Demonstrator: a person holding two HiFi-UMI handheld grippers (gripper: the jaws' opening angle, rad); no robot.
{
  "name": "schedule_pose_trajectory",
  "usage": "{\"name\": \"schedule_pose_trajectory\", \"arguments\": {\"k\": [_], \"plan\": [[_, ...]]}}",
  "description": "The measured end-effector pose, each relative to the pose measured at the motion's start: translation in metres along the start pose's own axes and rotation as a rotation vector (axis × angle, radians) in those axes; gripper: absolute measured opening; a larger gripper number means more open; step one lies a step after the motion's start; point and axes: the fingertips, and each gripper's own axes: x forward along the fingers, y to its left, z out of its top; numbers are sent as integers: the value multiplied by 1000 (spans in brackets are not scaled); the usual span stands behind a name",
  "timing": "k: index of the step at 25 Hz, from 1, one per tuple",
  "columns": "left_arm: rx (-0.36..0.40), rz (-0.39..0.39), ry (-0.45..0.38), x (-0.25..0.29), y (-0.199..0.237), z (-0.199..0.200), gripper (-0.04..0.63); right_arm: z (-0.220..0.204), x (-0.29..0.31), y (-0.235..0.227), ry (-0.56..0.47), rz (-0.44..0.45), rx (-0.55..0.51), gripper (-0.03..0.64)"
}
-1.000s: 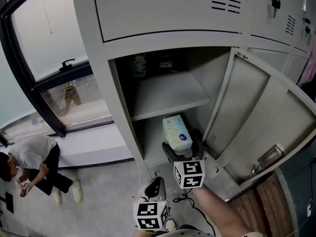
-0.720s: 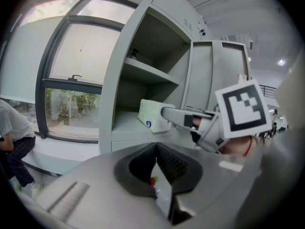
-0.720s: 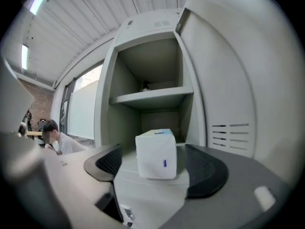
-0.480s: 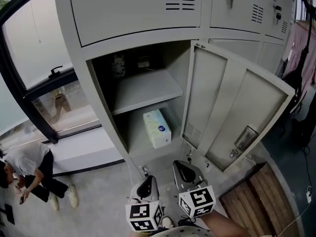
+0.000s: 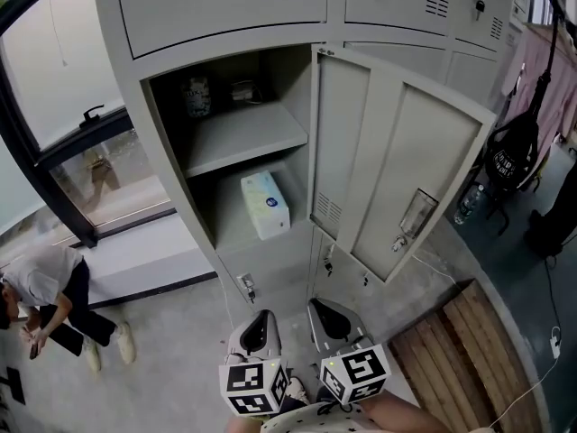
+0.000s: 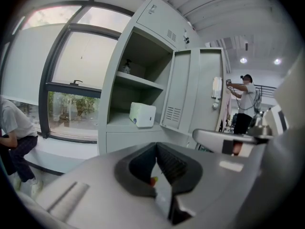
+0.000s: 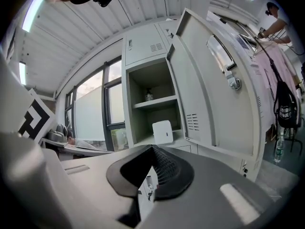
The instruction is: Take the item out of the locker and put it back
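The gray locker is standing with its door open. The white tissue pack is lying in the locker's lower part, with its long way pointing inward. Its blue label is too small to read. The left tool is sitting shut and empty. The right tool has just been closing and is holding nothing.

The right hand-held gripper has its jaws closed together on nothing and points toward the open grey locker, where a white pack stands on the lower shelf, a small bottle sits on the upper shelf, and the door swings out to the right.
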Motion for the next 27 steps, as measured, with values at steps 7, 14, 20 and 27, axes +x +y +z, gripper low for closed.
{"name": "schedule_pose_trajectory", "arguments": {"k": [7, 14, 20, 27], "plan": [[4, -3, -5, -10, -11, -4, 8, -1, -15, 3, 6, 2, -29, -2], [4, 7, -9, -13, -11, -4, 8, -2, -19, 5, 11, 15, -34, -2], [8, 14, -9, -14, -8, -3, 8, -4, -18, 7, 18, 25, -32, -2], [12, 22, -6, -11, -5, -2, 8, -1, -14, 8, 11, 37, -45, -2]]}}
